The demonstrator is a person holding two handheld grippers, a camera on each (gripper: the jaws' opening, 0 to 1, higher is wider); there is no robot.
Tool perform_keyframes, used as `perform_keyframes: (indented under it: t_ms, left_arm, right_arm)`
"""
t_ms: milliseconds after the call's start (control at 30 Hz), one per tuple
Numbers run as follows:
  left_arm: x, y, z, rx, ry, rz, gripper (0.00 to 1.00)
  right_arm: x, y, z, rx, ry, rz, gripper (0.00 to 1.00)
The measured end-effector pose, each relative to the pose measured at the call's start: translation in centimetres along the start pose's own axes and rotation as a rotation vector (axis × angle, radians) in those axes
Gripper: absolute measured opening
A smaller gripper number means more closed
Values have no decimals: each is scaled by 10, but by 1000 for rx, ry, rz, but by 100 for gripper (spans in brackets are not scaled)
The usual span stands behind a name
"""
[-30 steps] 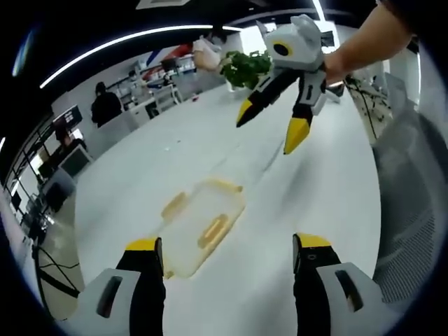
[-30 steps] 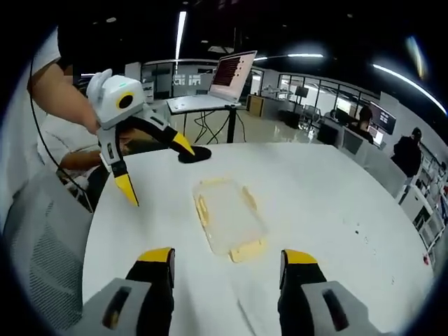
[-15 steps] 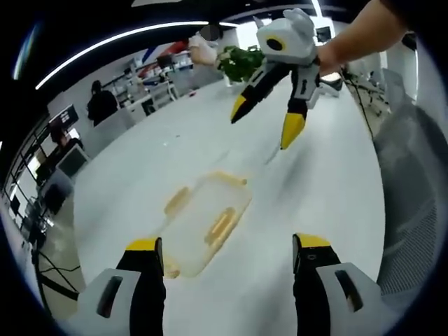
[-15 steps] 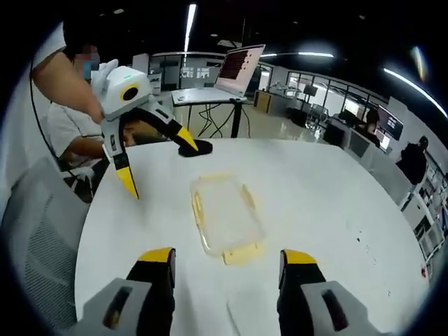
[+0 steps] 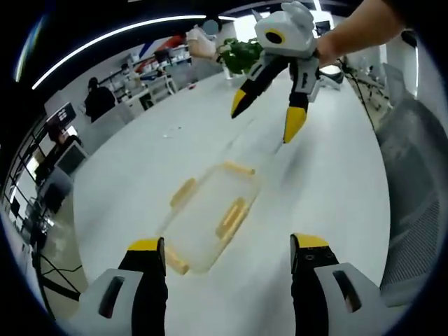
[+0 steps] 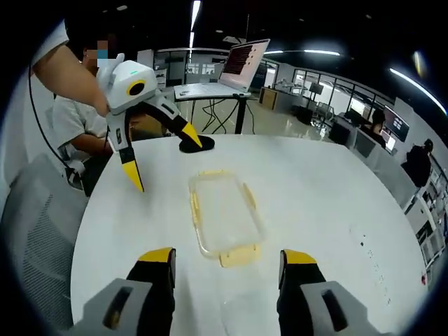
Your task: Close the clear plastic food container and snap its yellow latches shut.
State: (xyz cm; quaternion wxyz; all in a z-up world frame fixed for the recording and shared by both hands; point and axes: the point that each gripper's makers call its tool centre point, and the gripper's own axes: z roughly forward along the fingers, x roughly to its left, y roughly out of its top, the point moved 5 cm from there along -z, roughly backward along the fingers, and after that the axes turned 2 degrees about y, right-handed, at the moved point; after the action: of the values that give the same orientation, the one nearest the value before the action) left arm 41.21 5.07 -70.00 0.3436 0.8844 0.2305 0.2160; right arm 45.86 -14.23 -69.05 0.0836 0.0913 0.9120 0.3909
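Observation:
A clear plastic food container [image 5: 210, 218] [image 6: 222, 213] lies flat on the white table [image 5: 315, 189], its yellow latches [image 5: 231, 218] sticking out from its edges. My left gripper [image 5: 225, 253] is open, hovering short of the container with nothing between its jaws. My right gripper [image 6: 227, 266] is open too, just in front of the container's near yellow latch [image 6: 239, 256]. The right gripper [image 5: 267, 119] also hangs open above the far side of the container in the left gripper view, and the left gripper [image 6: 162, 159] hangs open at the left in the right gripper view.
A black round object [image 6: 195, 146] lies on the table beyond the container. A green plant [image 5: 240, 54] stands at the far end. A mesh chair [image 6: 35, 238] stands beside the table edge. A person [image 6: 77, 133] sits behind the table, and a laptop [image 6: 238, 66] sits on a stand.
Both cameras have moved closer to the container, which now looms larger. The other gripper has shifted slightly in each view. Both grippers stay open.

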Motion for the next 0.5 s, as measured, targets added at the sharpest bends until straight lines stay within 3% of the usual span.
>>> perform_keyframes:
  t_ms: [500]
  left_arm:
    - [17,-11,9,38,-14,25,70]
  right_arm:
    - [-9,-3,6,18,9,-3,57]
